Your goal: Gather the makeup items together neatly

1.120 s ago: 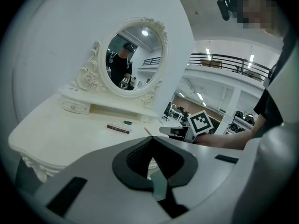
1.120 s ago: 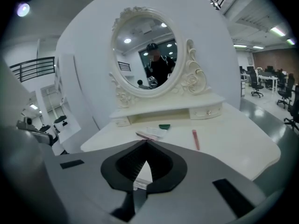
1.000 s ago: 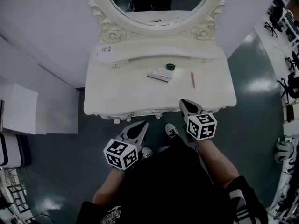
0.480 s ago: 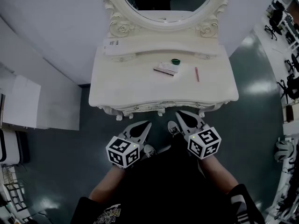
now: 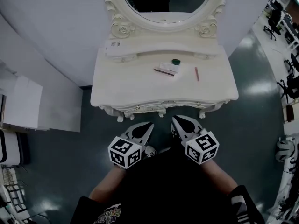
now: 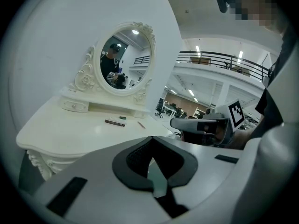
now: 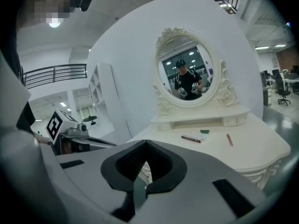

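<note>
On the white dressing table [image 5: 121, 90] lie a flat palette box [image 5: 164, 69], a small green jar [image 5: 175, 61] just behind it, and a pink pencil [image 5: 197, 73] to their right. The same palette box [image 7: 191, 138], jar [image 7: 204, 131] and pencil [image 7: 229, 139] appear in the right gripper view. Both grippers hang over the floor in front of the table's edge, apart from every item. My left gripper [image 5: 150, 124] is shut and empty, as its own view [image 6: 152, 148] shows. My right gripper [image 5: 174, 119] is shut with nothing in it [image 7: 145, 146].
An oval mirror [image 5: 166, 3] rises behind a raised shelf that holds a white card [image 5: 112, 45]. A white cabinet [image 5: 23, 104] stands at the left. The person's shoes [image 5: 149, 150] rest on the dark floor. Office chairs [image 5: 275, 15] are at the far right.
My right gripper has drawn back from over the table's front edge toward the person's body. The left gripper has shifted a little to the right. The items have not moved.
</note>
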The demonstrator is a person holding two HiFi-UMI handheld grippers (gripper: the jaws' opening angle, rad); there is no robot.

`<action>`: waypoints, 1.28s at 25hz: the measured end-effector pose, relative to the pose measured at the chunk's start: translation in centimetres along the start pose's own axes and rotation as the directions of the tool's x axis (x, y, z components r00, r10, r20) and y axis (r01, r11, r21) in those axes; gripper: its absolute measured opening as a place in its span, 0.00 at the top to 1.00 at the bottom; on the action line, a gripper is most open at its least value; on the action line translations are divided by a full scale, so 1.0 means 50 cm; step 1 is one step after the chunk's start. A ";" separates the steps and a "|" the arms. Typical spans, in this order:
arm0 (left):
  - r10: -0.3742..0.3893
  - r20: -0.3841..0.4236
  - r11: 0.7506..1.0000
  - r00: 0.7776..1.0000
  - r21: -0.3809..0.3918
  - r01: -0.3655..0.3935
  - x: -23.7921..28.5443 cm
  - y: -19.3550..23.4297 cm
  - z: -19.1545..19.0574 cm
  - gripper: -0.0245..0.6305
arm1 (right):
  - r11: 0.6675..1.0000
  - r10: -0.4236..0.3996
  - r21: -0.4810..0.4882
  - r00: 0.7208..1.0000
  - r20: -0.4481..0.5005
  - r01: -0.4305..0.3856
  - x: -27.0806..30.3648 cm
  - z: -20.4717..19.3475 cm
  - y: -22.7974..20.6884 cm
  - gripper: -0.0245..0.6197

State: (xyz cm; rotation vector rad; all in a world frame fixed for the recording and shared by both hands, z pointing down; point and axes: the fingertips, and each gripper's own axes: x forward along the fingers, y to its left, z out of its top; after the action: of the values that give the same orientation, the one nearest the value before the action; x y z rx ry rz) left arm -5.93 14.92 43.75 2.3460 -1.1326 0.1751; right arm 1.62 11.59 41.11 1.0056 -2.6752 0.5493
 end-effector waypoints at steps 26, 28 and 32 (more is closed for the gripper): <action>0.095 0.047 0.992 0.994 -0.092 -0.090 0.132 0.056 0.065 0.95 | 0.992 -0.036 -0.126 0.993 -0.116 0.021 0.140 0.062 -0.273 0.91; 0.114 0.047 0.988 0.992 -0.109 -0.108 0.148 0.066 0.068 0.95 | 0.990 -0.028 -0.142 0.989 -0.144 0.008 0.169 0.059 -0.314 0.91; 0.152 0.035 0.982 0.988 -0.122 -0.147 0.177 0.084 0.072 0.95 | 0.981 -0.004 -0.190 0.975 -0.224 -0.039 0.235 0.041 -0.388 0.82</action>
State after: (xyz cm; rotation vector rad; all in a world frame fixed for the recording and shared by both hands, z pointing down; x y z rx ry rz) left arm -3.86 4.81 45.30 2.1708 -1.3053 0.1060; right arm 5.79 -9.59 48.37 0.8151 -2.4831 0.3708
